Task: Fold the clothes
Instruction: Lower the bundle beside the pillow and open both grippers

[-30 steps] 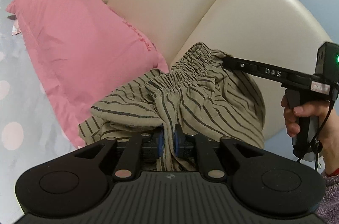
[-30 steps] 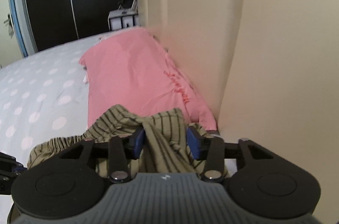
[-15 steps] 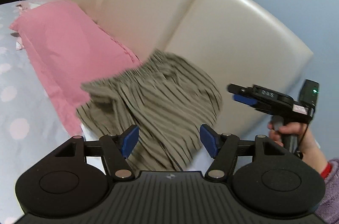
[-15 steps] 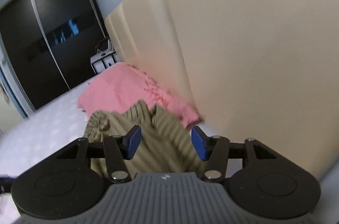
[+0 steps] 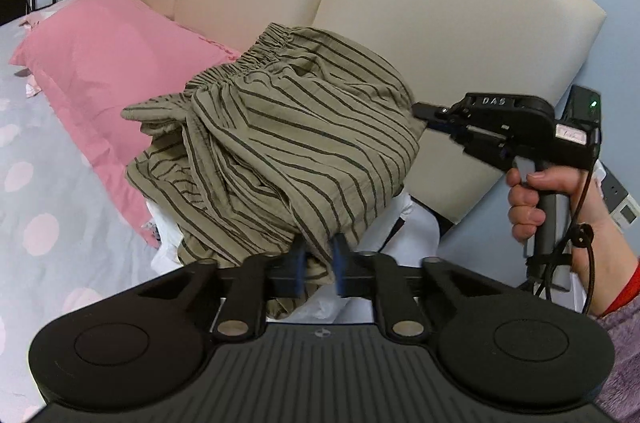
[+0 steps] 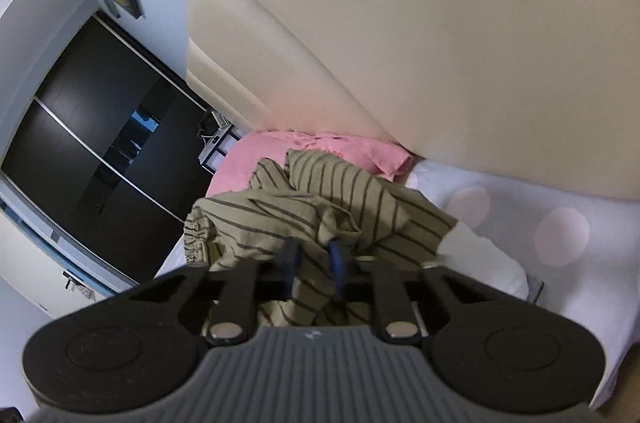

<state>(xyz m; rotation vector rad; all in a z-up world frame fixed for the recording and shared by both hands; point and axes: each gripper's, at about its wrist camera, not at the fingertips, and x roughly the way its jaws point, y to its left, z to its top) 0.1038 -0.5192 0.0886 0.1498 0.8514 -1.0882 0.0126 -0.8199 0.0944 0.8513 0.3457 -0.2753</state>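
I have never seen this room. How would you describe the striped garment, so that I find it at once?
Look at the big cream padded headboard of the bed. At its foot lies a pink pillow, and beside it, bunched up, is the striped garment. Only it is olive-green with thin dark stripes and a gathered elastic waistband; its neighbours are plain pink or dotted.

Shorts [image 5: 288, 127] lie beside pillow [image 5: 100, 63], before headboard [image 5: 420, 3]

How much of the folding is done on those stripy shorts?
Nothing looks folded yet: the striped shorts hang crumpled by the pink pillow. In hand: the left gripper and right gripper are closing on the fabric between their jaws. Left: spreading them flat and folding.
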